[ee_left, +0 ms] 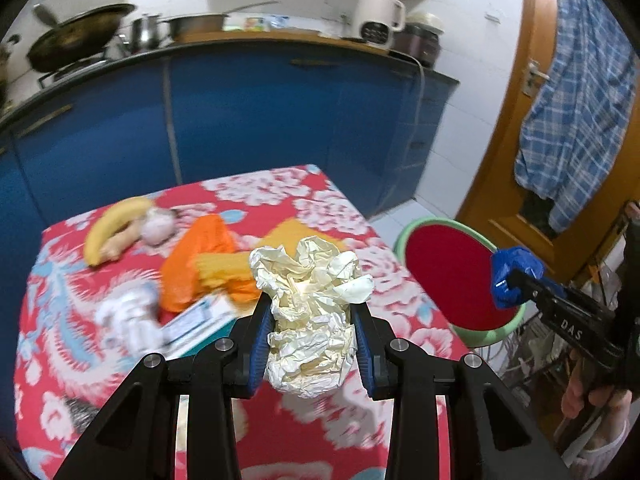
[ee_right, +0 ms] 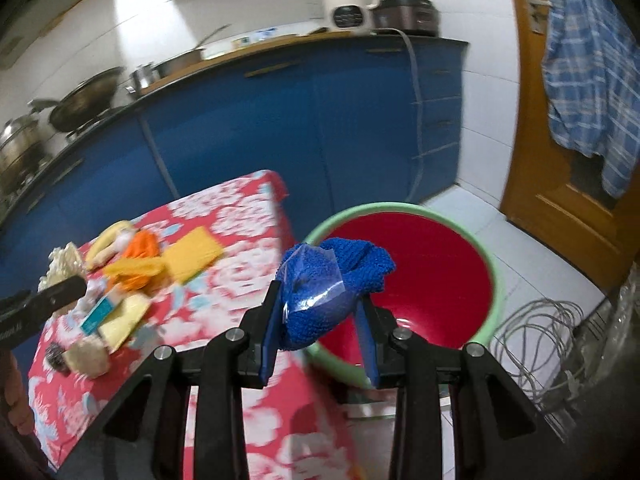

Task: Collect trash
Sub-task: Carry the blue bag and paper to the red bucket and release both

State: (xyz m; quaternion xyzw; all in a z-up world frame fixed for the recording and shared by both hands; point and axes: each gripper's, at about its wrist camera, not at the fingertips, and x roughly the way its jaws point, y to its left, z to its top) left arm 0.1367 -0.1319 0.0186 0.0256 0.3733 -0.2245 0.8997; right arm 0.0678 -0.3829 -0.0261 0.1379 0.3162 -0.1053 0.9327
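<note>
My left gripper (ee_left: 312, 307) is shut on a crumpled cream paper ball (ee_left: 308, 280) and holds it above the table with the red floral cloth (ee_left: 340, 216). At the right my right gripper (ee_left: 516, 286) grips a blue bundle (ee_left: 514, 272) over the green-rimmed red basin (ee_left: 424, 222). In the right wrist view the right gripper (ee_right: 320, 300) is shut on the blue bundle in clear plastic (ee_right: 332, 280), just at the near rim of the basin (ee_right: 400, 208). The left gripper's finger (ee_right: 60, 292) and the paper ball (ee_right: 64, 260) show at the left edge.
On the table lie a banana (ee_left: 116, 220), an orange plastic bag (ee_left: 200, 256), a teal-and-white box (ee_left: 200, 320), a white wrapper (ee_left: 128, 320) and a yellow cloth (ee_right: 192, 256). Blue cabinets (ee_left: 260, 120) stand behind. A cable coil (ee_right: 540, 340) lies on the floor beside the basin.
</note>
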